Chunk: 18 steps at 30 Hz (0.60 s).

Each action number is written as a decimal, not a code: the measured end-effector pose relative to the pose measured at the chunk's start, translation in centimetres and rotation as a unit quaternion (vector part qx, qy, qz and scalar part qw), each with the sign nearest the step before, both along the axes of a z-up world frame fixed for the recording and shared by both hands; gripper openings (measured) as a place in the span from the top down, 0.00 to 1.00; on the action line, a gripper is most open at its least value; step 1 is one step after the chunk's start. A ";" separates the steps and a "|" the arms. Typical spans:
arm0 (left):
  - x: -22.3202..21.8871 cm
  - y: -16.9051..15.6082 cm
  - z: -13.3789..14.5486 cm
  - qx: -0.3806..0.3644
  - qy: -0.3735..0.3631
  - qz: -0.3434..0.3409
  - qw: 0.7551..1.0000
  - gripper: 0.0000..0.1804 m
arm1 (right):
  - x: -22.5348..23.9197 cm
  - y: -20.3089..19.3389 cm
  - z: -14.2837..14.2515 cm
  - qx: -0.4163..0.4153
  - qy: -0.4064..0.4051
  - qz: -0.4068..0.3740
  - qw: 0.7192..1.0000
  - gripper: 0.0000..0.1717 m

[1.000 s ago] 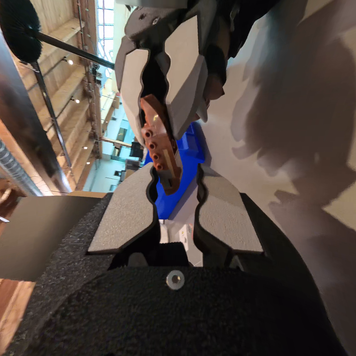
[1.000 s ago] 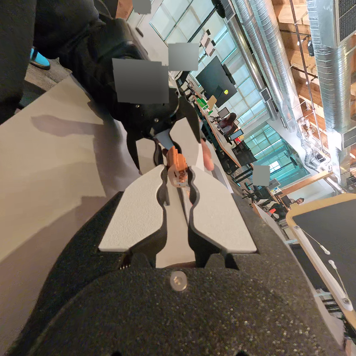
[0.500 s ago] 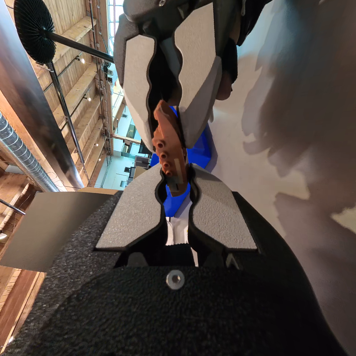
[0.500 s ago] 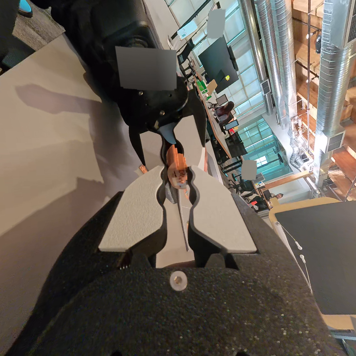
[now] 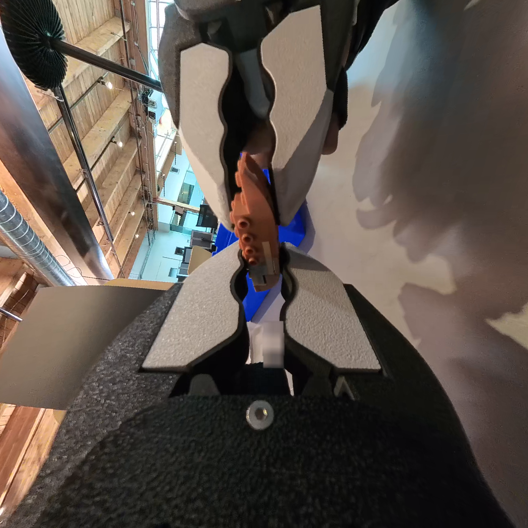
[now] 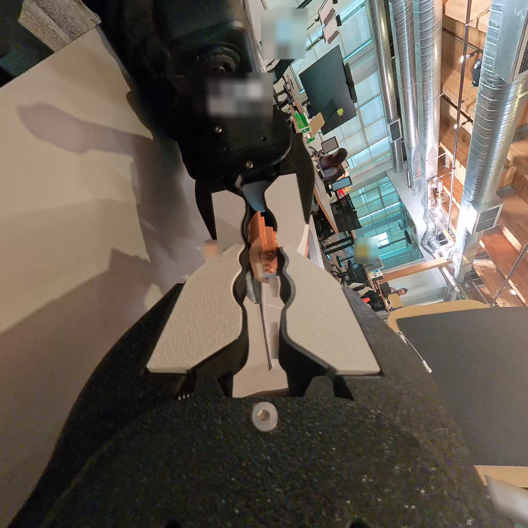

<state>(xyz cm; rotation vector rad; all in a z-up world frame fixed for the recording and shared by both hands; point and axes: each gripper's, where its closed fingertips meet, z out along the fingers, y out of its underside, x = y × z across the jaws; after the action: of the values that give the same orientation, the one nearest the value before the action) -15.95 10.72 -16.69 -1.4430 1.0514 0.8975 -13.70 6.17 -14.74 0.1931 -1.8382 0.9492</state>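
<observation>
Both tongs clamped on one orange-brown plastic connector block (image 5: pixel 254 225), a row of round holes along one face. Left gripper (image 5: pixel 261 264) pinches its near end; right gripper (image 5: pixel 251 200) pinches the far end, tip to tip. Block hangs mid-air over the white tabletop (image 5: pixel 371 257), blue plastic bin (image 5: pixel 294 231) behind. Opposed holds likely steady it.
</observation>
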 end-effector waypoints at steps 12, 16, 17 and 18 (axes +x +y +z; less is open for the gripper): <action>0.0 -0.1 0.1 0.011 -0.040 -0.013 0.999 0.89 | -0.5 -0.1 0.4 0.011 0.071 -0.033 0.997 0.87; 0.1 -0.1 0.1 0.011 -0.049 -0.020 0.999 0.89 | -0.3 0.1 0.8 0.005 0.084 -0.030 0.996 0.83; 0.2 -0.1 0.0 0.011 -0.050 -0.021 0.998 0.90 | -0.2 0.0 0.8 0.004 0.085 -0.024 0.996 0.83; 0.2 -0.1 0.0 0.008 -0.052 -0.022 0.998 0.89 | 0.1 -0.1 0.8 0.002 0.085 -0.016 0.996 0.84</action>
<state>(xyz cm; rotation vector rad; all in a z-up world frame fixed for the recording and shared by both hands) -15.75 10.60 -16.73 -1.4326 0.9929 0.7900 -13.64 6.07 -13.93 0.2403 -1.6826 0.8794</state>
